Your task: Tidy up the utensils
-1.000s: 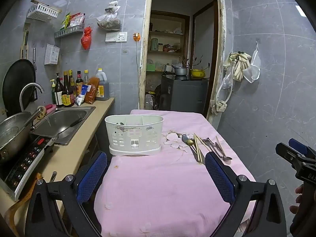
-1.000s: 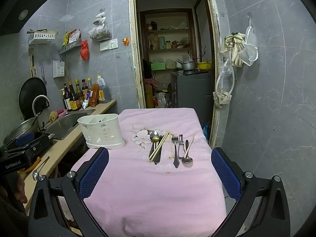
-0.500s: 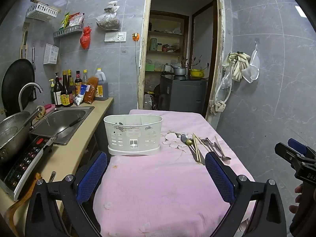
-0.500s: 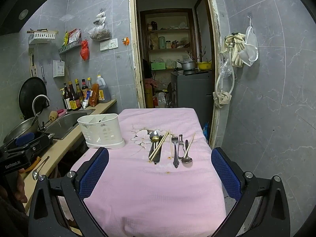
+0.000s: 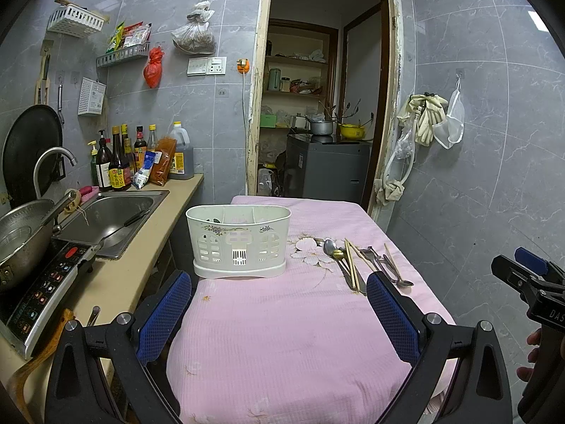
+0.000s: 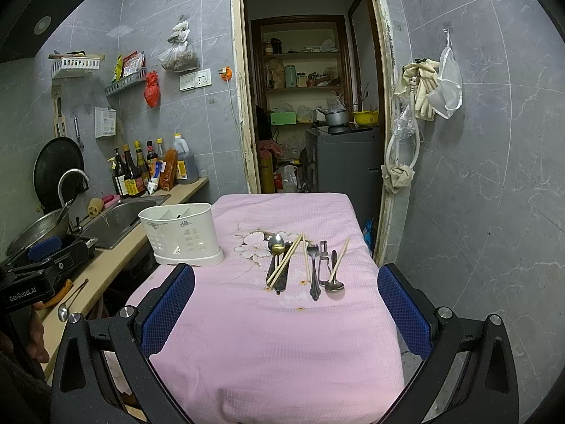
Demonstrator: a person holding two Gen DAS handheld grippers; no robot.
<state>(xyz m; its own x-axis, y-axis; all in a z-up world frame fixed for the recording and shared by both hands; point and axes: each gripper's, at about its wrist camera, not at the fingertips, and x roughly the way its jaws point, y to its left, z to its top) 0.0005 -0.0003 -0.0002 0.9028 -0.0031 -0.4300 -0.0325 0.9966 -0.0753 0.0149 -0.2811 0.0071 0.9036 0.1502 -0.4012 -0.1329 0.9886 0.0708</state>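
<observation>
My left gripper (image 5: 279,312) and right gripper (image 6: 286,305) both gape empty over the table (image 6: 275,346). One caddy (image 6: 182,233) at its left edge; right of it three spoons (image 6: 276,243), one fork (image 6: 313,268), four chopsticks (image 6: 285,260).

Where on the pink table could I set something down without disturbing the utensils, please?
The near half of the pink cloth, in front of the white caddy and the utensil row, is bare. A strip between caddy and utensils, over the flower print, is free, as is the far end toward the doorway. The right middle is crowded with spoons, fork and chopsticks.
</observation>
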